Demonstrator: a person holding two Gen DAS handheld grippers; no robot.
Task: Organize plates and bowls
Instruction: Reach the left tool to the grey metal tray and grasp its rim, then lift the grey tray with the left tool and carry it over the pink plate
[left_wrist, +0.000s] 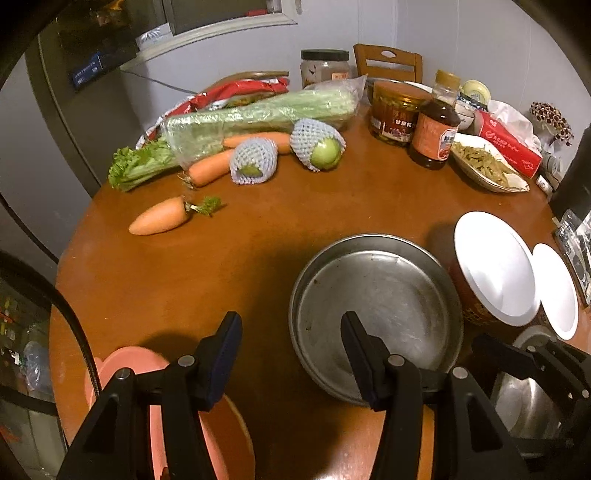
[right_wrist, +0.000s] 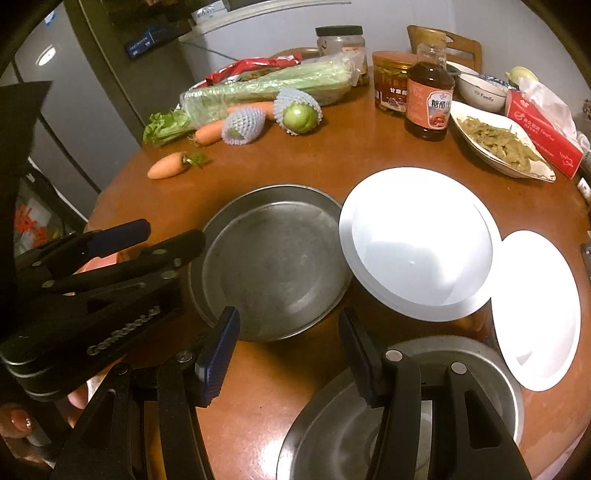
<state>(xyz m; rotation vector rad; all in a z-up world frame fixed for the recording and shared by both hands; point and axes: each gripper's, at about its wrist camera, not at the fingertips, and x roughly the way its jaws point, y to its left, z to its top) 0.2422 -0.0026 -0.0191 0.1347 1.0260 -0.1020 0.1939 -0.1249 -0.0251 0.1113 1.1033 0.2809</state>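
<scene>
A: My left gripper stands part open with nothing between its pads; it hangs over the table between the pink plate and the steel pan. My right gripper is the same, part open and empty, over the near rim of the steel bowl.

B: Which piece would you go for?

A: My guess is the pan with the left and the bowl with the right; neither is touched yet; both lie at the near edge, the pan just left of the white bowl, the white plate to its right.

B: How to do it well?

A: Straddle a rim, one pad inside and one outside, then close; steel is thin and slick, so I'd bite deep rather than at the very lip; lift level so the pan does not swing into the white bowl, which overlaps its edge in my right view.

B: And the pose?

A: Both tools point steeply down and forward, jaws side by side; in the right view my left tool reaches in from the left with my hand behind it; the carrot and bottle sit well clear at the far side.
</scene>
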